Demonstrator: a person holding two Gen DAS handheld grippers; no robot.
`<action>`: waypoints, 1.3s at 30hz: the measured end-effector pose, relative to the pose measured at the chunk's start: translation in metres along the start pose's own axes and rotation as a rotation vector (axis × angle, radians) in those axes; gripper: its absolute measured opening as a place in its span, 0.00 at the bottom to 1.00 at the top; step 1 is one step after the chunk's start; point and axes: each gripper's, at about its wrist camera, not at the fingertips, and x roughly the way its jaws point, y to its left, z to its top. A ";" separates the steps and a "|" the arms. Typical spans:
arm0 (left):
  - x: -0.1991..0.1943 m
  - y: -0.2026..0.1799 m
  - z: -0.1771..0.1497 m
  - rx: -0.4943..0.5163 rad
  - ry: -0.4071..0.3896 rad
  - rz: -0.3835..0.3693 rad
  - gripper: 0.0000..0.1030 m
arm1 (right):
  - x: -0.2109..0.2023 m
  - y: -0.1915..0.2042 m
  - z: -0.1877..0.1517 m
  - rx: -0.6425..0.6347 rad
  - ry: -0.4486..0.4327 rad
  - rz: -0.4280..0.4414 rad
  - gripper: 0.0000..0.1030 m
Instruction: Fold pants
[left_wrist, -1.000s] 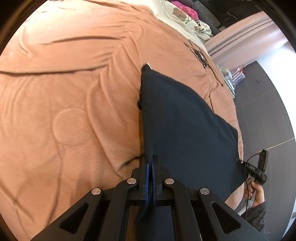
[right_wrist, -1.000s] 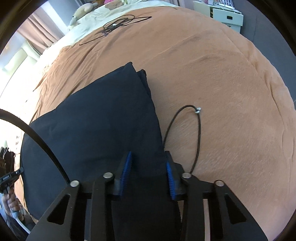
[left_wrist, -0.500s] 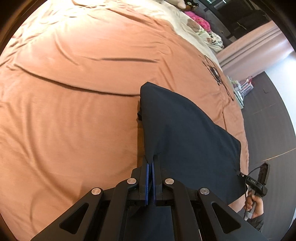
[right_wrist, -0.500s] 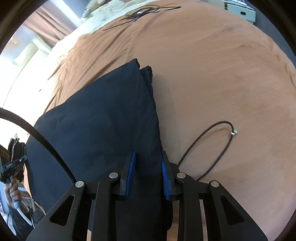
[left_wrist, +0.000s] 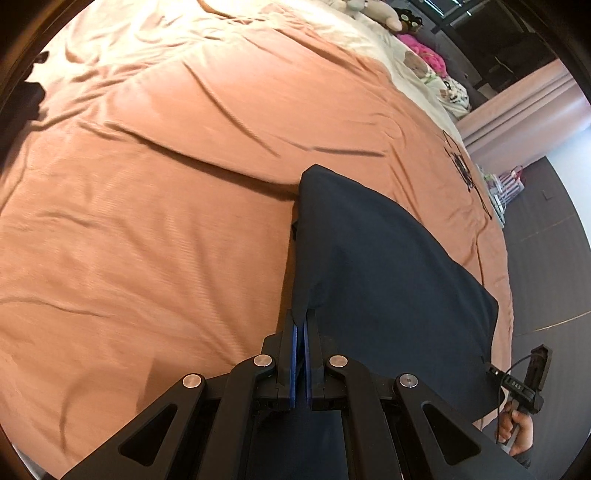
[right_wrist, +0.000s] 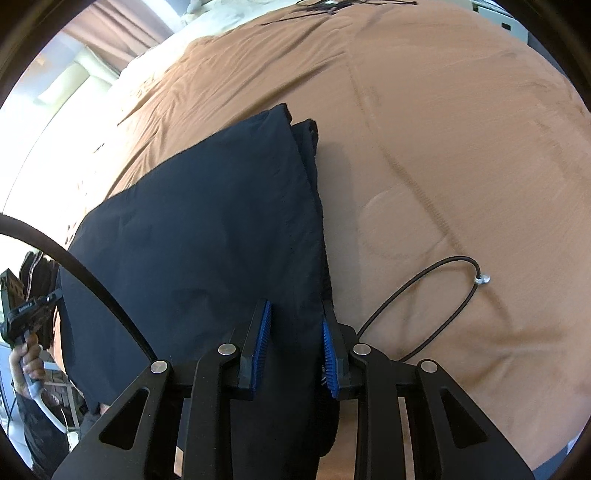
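The pants (left_wrist: 388, 280) are pinched tight in the left gripper (left_wrist: 303, 325). A thicker fold is clamped in the right gripper (right_wrist: 295, 332), with the rest spread ahead on the bed (right_wrist: 443, 147).

Left gripper (left_wrist: 303, 334) angled down, blue pads pinched tight on the pants (left_wrist: 388, 280). Right gripper (right_wrist: 295, 339) angled down too, pads clamping a thicker bunched edge. A hand (left_wrist: 519, 432) holds its handle.
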 end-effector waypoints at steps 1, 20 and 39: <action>-0.002 0.004 0.001 0.000 0.000 0.004 0.03 | 0.001 0.002 -0.001 0.005 0.000 0.008 0.23; 0.008 0.024 -0.021 0.023 0.053 0.041 0.39 | -0.027 -0.034 -0.008 0.027 -0.041 0.050 0.23; -0.033 0.069 -0.092 -0.117 -0.006 0.002 0.41 | 0.007 -0.044 -0.010 0.006 -0.065 0.026 0.23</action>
